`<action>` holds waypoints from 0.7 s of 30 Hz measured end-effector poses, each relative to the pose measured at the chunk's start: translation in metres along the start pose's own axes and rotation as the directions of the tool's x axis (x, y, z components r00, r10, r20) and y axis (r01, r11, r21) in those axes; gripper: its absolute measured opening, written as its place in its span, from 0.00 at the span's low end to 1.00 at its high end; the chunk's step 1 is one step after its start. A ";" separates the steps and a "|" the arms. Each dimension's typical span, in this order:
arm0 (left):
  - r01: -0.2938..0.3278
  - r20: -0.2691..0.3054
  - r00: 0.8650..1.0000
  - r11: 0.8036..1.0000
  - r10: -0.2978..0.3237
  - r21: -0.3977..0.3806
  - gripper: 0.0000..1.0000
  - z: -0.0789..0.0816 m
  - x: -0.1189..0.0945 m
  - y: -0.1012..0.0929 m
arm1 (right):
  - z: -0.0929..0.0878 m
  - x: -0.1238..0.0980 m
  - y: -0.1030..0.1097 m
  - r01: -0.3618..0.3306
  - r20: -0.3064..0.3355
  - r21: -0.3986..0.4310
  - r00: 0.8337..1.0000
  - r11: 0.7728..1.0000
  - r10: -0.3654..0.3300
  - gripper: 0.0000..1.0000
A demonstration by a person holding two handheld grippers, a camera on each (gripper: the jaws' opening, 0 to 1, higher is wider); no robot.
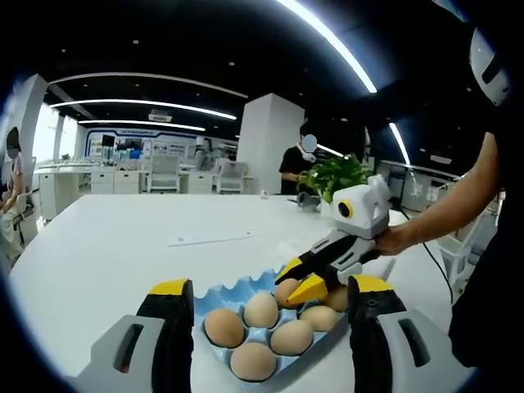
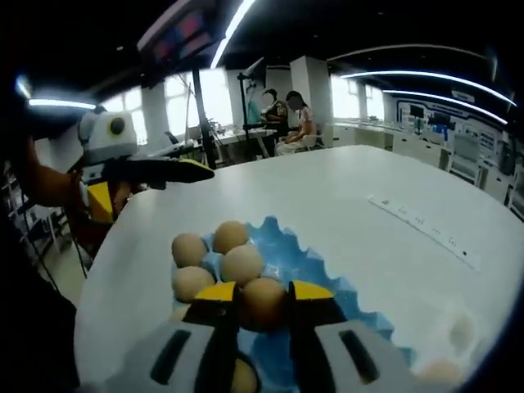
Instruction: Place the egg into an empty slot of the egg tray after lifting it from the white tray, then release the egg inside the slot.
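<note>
Several eggs sit in blue egg tray (image 2: 327, 270); right claw (image 2: 260, 296) grips egg (image 2: 262, 301) over slot, release pending; left claw (image 1: 270, 296) open, idle.

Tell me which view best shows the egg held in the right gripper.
The right gripper view: the egg sits close between the yellow-tipped fingers. In the left gripper view, the right gripper largely covers that egg.

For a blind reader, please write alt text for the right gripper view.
The right tongs grip an egg over a blue egg tray that holds four more eggs, on a white table. The left tongs hover at the upper left, open.
</note>
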State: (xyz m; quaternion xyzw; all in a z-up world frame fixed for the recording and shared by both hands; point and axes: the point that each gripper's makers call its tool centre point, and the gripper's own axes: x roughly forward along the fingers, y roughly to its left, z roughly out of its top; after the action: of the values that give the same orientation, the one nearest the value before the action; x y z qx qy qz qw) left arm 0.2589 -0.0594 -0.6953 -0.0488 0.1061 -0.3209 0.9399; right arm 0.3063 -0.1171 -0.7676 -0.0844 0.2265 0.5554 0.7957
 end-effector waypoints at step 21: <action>0.000 0.001 1.000 1.000 0.000 0.004 0.78 0.001 0.000 0.000 | -0.002 -0.001 0.002 -0.034 0.002 0.041 0.999 0.999 0.034 0.24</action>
State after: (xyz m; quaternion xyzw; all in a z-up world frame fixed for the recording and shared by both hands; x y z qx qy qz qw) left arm 0.2596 -0.0594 -0.6946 -0.0473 0.1050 -0.3213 0.9400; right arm 0.3036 -0.1186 -0.7689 -0.0638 0.2385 0.5641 0.7879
